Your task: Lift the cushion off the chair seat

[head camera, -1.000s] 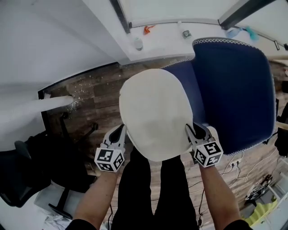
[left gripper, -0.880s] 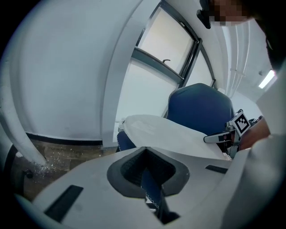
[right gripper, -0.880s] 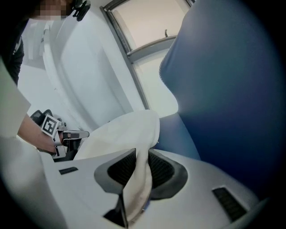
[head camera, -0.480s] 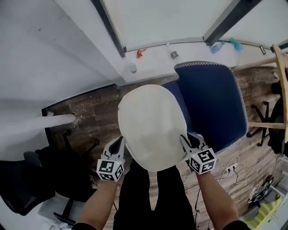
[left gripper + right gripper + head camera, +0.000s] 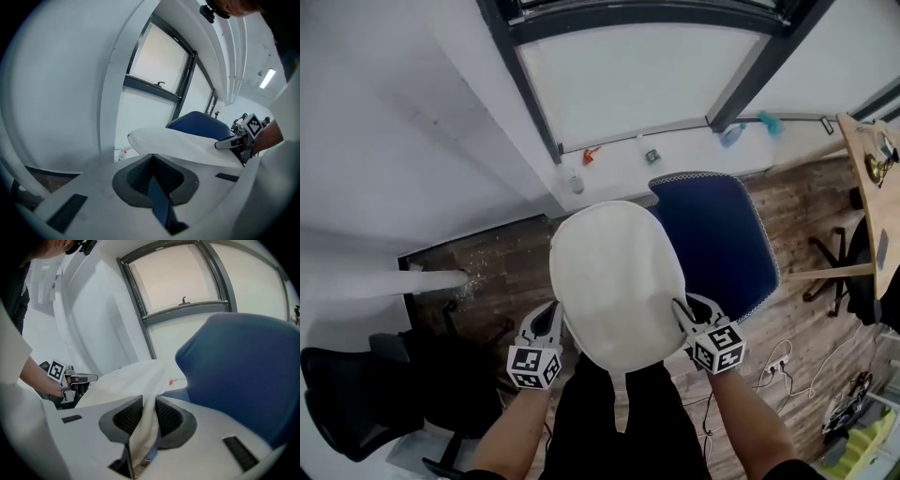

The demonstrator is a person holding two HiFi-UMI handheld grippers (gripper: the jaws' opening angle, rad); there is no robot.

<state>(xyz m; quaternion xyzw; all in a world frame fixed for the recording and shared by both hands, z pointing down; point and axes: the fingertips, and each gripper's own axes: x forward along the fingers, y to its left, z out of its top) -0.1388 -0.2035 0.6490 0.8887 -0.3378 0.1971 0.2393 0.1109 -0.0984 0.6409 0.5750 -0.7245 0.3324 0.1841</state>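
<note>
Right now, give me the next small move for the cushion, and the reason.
Probably swing it sideways, clear of the blue chair, both grips kept shut. The cushion hangs in the air, pinched at its near edge by the left gripper and right gripper, yet overlaps the chair below.

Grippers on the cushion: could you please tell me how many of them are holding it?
2. The left gripper is shut on the left edge of the cushion. The right gripper is shut on a fold of its right edge. No other gripper is in view.
</note>
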